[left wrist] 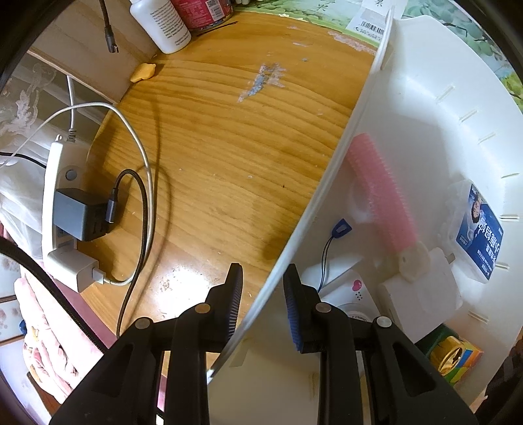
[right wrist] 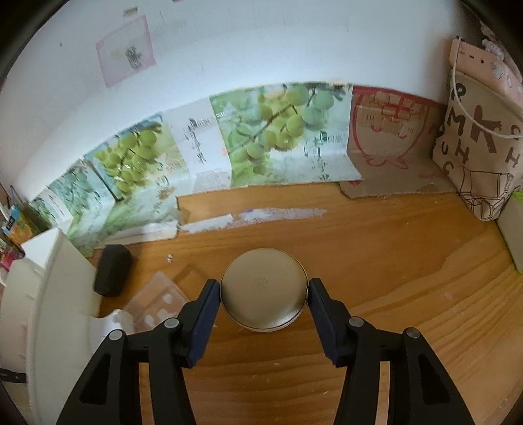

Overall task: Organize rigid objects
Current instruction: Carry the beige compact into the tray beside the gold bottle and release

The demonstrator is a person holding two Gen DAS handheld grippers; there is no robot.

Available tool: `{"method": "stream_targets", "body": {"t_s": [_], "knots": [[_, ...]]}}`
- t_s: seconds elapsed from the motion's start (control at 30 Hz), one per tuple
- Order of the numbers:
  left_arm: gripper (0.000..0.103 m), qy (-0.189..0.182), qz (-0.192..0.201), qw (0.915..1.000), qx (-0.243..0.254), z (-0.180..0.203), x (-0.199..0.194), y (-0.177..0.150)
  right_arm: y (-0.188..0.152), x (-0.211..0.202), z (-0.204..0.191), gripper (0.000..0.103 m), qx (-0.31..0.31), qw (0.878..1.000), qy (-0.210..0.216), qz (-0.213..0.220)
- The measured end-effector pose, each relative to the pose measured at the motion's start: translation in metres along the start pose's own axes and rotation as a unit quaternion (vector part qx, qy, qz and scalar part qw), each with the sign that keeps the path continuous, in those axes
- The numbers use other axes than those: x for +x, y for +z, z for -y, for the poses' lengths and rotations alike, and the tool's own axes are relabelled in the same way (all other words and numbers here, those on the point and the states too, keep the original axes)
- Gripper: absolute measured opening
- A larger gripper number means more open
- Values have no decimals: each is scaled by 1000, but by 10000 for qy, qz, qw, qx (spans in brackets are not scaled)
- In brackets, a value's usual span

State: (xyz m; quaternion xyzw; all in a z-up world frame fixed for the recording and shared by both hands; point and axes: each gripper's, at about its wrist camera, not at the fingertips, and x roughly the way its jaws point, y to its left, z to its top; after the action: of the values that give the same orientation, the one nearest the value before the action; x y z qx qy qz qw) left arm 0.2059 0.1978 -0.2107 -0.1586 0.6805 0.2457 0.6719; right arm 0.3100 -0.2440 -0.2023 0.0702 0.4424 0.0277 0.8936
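My right gripper [right wrist: 264,287] is shut on a round gold tin [right wrist: 264,294], its fingers pressing both sides, held just above the wooden table [right wrist: 392,261]. My left gripper [left wrist: 263,281] straddles the rim of a white plastic basket [left wrist: 327,183], one finger outside and one inside; there is a gap between pads and rim. Inside the basket lie a pink hair roller [left wrist: 382,193], a blue-labelled clear box [left wrist: 477,225], a white charger [left wrist: 421,287] and a colourful box [left wrist: 454,358]. The basket edge also shows in the right wrist view [right wrist: 59,294].
A black case [right wrist: 111,274] and a clear plastic tray [right wrist: 160,304] lie by the basket. A power strip with chargers and cables [left wrist: 65,212] sits at the table's left edge. A white bottle [left wrist: 161,24], red can, fabric bag [right wrist: 480,147] and fruit boxes line the back.
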Motion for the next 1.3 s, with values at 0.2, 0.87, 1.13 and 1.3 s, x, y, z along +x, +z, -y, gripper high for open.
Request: {"method": "stream_targets", "body": {"t_s": [0.2, 0.87, 1.13, 1.3], "knots": [[27, -132, 19, 9999, 56, -2, 0, -1, 6, -26, -9, 56, 202, 9992, 322, 87], [27, -731, 202, 9956, 552, -11, 1, -5, -7, -134, -86, 56, -170, 9871, 1349, 843], [27, -920, 119, 9917, 886, -13, 1, -10, -32, -163, -118, 56, -381, 9819, 1588, 962], [27, -971, -47, 9883, 1179, -14, 5, -11, -49, -175, -142, 56, -613, 9801, 1611, 984]]}}
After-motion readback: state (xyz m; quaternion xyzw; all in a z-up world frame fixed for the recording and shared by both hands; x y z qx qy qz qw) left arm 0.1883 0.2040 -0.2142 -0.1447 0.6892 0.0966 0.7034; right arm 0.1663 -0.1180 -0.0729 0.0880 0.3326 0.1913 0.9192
